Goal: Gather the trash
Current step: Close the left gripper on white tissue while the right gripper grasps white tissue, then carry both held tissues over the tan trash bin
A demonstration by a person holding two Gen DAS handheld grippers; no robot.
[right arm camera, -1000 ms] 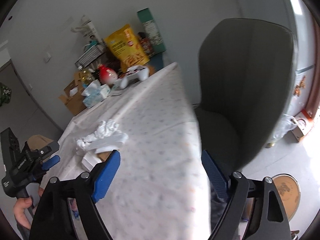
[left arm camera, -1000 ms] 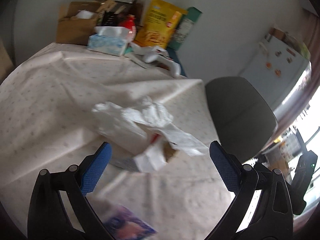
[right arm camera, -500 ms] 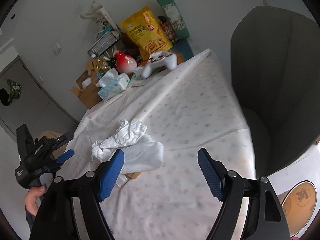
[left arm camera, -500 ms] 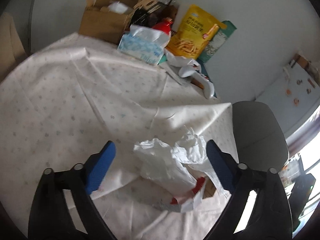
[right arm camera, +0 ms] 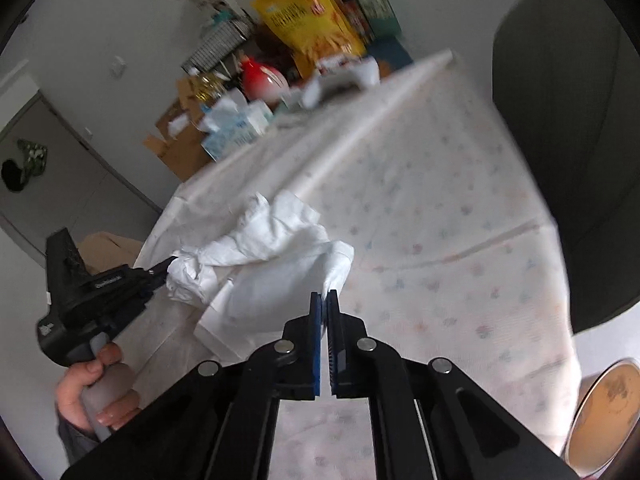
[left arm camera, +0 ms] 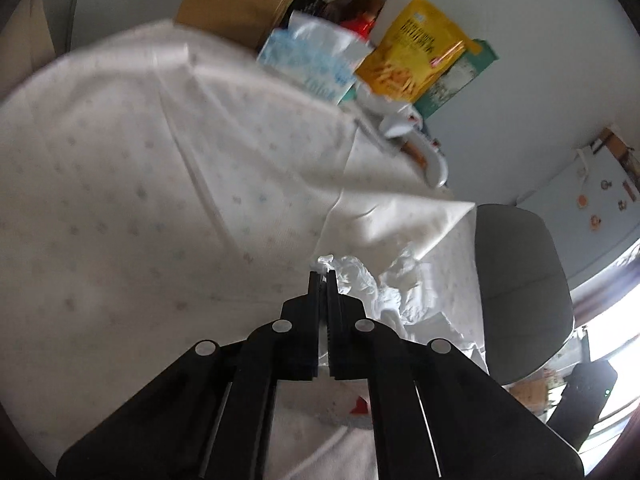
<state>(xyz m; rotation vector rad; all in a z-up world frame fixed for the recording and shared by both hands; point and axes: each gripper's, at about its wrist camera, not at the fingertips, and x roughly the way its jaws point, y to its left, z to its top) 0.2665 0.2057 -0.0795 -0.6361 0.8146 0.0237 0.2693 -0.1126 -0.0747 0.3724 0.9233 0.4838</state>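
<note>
A white plastic trash bag (right arm camera: 276,256) lies crumpled on the table with paper and carton trash inside it. My left gripper (left arm camera: 323,276) is shut on one edge of the bag (left arm camera: 360,280); it also shows in the right wrist view (right arm camera: 160,270), pinching the bag's left end. My right gripper (right arm camera: 324,296) is shut on the bag's right edge. The bag is stretched between the two grippers. A red scrap (left arm camera: 360,404) shows under the left gripper.
A white dotted tablecloth (left arm camera: 140,200) covers the table. At the far edge stand a tissue box (left arm camera: 308,64), a yellow snack bag (left arm camera: 412,56), a cardboard box (left arm camera: 232,4) and a white game controller (right arm camera: 344,78). A grey chair (left arm camera: 520,288) stands at the right.
Both grippers went from wide open to shut, each closing on an edge of the white bag. Both moved in toward the bag, which is now pulled up between them.
</note>
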